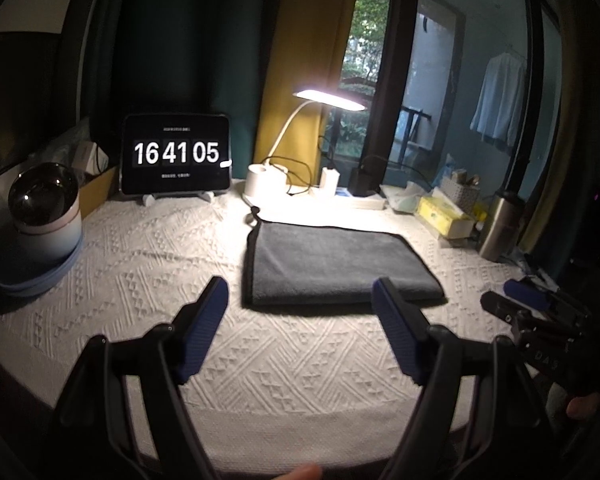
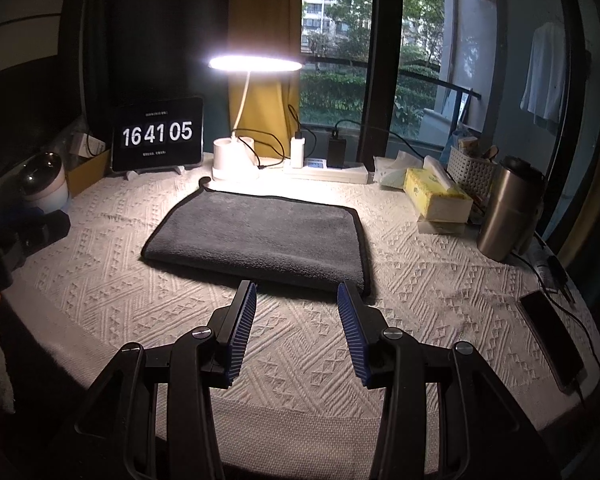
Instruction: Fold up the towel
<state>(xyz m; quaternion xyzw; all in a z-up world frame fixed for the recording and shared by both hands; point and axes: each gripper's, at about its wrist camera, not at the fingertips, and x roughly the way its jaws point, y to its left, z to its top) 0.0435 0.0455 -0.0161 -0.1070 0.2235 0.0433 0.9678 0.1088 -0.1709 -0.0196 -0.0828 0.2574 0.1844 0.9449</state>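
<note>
With the gray towel lying doubled at twelve o'clock on the white cloth, the left gripper and right gripper are hovering spread and empty, best pinching both layers squarely at a hem.

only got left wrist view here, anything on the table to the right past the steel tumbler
Observer: Yes, a dark smartphone lies flat near the right edge, cable plugged in.
Operator: is the right gripper open, i only see it side on
Observer: Open; the right gripper has its jaws apart, empty, just short of the near edge of the gray towel.
Operator: which towel side has the black trim stacked
Observer: In the right wrist view the trim runs down the towel's right side and along the far edge; the near edge looks like a plain fold.
</note>
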